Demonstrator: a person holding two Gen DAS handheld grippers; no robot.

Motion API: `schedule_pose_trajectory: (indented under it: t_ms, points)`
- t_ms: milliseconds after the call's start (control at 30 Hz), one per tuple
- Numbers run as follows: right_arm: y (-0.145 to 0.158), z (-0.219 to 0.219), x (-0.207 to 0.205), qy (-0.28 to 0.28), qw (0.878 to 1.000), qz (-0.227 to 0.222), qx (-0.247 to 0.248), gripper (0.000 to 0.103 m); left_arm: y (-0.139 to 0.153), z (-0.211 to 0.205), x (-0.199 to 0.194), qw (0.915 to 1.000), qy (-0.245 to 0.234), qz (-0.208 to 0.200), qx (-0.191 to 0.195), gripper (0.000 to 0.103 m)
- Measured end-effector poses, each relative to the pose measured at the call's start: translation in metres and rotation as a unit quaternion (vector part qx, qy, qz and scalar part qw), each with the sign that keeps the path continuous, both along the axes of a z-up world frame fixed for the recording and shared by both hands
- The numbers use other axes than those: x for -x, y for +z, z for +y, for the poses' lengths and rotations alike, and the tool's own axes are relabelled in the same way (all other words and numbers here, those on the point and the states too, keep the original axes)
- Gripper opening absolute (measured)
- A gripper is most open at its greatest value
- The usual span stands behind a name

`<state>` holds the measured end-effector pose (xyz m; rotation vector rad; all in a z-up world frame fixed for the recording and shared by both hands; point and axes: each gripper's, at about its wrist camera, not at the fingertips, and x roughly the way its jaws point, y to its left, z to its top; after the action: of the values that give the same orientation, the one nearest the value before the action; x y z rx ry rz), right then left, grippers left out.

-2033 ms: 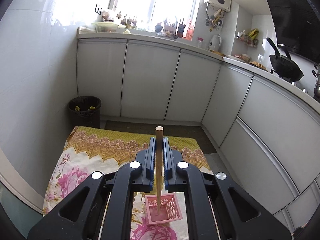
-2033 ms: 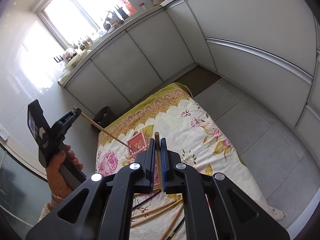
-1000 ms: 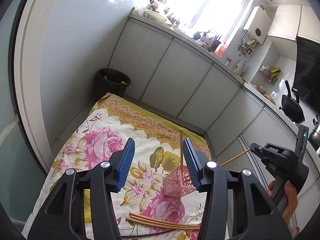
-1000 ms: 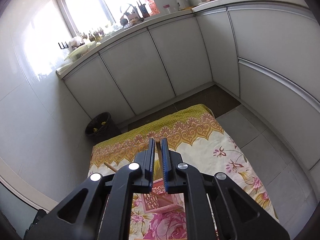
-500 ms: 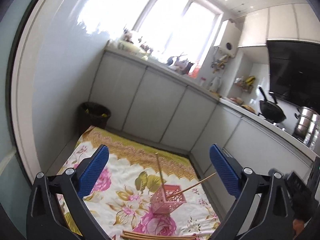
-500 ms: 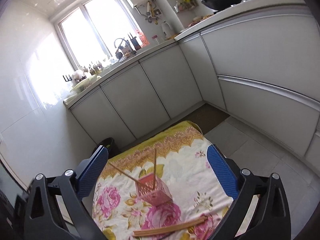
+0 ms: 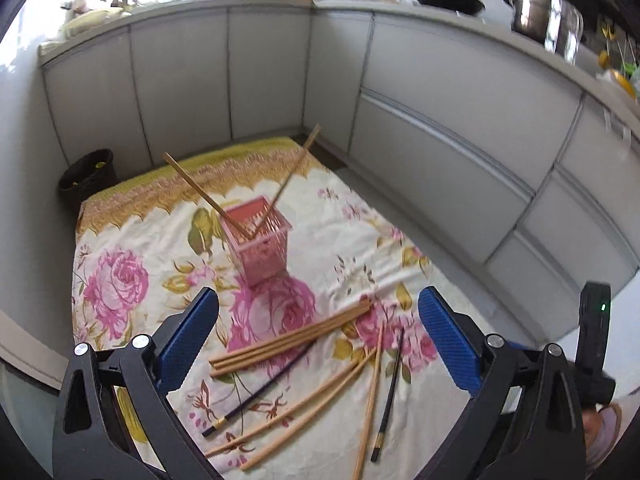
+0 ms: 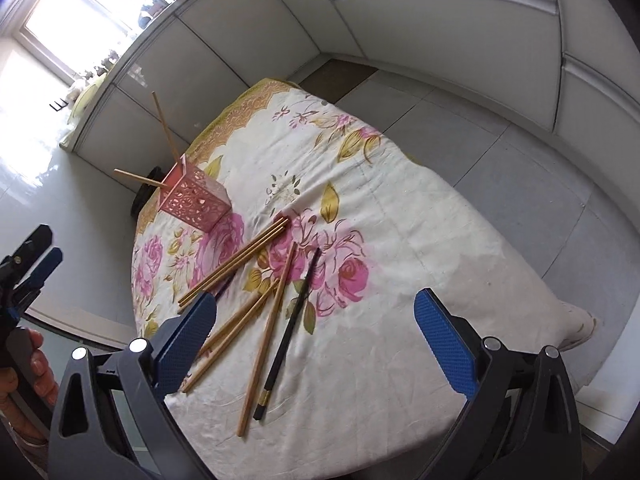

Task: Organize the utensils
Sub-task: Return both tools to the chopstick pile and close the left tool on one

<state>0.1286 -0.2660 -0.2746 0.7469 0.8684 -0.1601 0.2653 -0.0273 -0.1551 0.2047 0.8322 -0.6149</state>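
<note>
Floral cloth (image 7: 132, 248) bears a pink lattice basket (image 7: 262, 246) (two chopsticks inside); left gripper (image 7: 318, 344) and right gripper (image 8: 316, 338) both gape, empty.

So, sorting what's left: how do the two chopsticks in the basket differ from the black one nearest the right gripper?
The basket chopsticks are pale wood and lean upright in the pink basket; the black chopstick is dark, gold-banded, and lies flat on the cloth. All are slim, straight sticks.

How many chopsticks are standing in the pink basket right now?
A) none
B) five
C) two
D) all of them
C: two wooden chopsticks lean out of the pink basket in opposite directions, while the rest lie loose on the flowered cloth.
</note>
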Motion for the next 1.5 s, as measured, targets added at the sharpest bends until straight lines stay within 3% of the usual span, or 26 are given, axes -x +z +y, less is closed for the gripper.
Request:
schedule_pose_trajectory:
  t_ms: [67, 133, 233, 367, 533, 767, 933, 1000, 1167, 1267, 1500]
  points:
    - [-0.005, 0.0, -0.001, -0.004, 1.0, 0.007, -0.019, 0.097, -0.021, -0.018, 0.001, 0.9957, -0.041, 0.012, -0.082, 0.093]
    - [-0.008, -0.01, 0.003, -0.024, 0.999, 0.008, -0.041, 0.097, -0.039, -0.034, 0.001, 0.9859, -0.081, 0.027, -0.144, 0.089]
    - [-0.014, -0.032, 0.011, -0.067, 0.995, 0.013, -0.078, 0.097, -0.062, -0.048, -0.006, 0.9729, -0.121, 0.073, -0.183, 0.074]
    - [-0.025, -0.047, 0.016, -0.098, 0.988, 0.03, -0.117, 0.097, -0.09, -0.068, -0.023, 0.9642, -0.125, 0.137, -0.189, 0.066]
    - [-0.025, -0.056, 0.019, -0.106, 0.987, 0.03, -0.114, 0.097, -0.122, -0.095, -0.049, 0.9576, -0.085, 0.22, -0.165, 0.063]
    - [-0.035, -0.068, 0.023, -0.126, 0.982, 0.047, -0.133, 0.097, -0.154, -0.125, -0.061, 0.9431, -0.07, 0.258, -0.198, 0.063]
    - [-0.042, -0.068, 0.021, -0.123, 0.98, 0.061, -0.142, 0.097, -0.165, -0.137, -0.065, 0.9378, -0.066, 0.266, -0.213, 0.063]
    - [-0.044, -0.068, 0.021, -0.121, 0.98, 0.069, -0.144, 0.097, -0.166, -0.14, -0.065, 0.9379, -0.07, 0.267, -0.21, 0.057]
    - [-0.045, -0.068, 0.021, -0.119, 0.979, 0.074, -0.147, 0.097, -0.173, -0.153, -0.063, 0.9345, -0.082, 0.266, -0.222, 0.026]
    - [-0.044, -0.068, 0.023, -0.119, 0.979, 0.073, -0.146, 0.097, -0.178, -0.156, -0.061, 0.9335, -0.083, 0.266, -0.226, 0.019]
    - [-0.046, -0.065, 0.018, -0.11, 0.98, 0.082, -0.146, 0.097, -0.186, -0.169, -0.044, 0.9372, -0.088, 0.24, -0.237, 0.016]
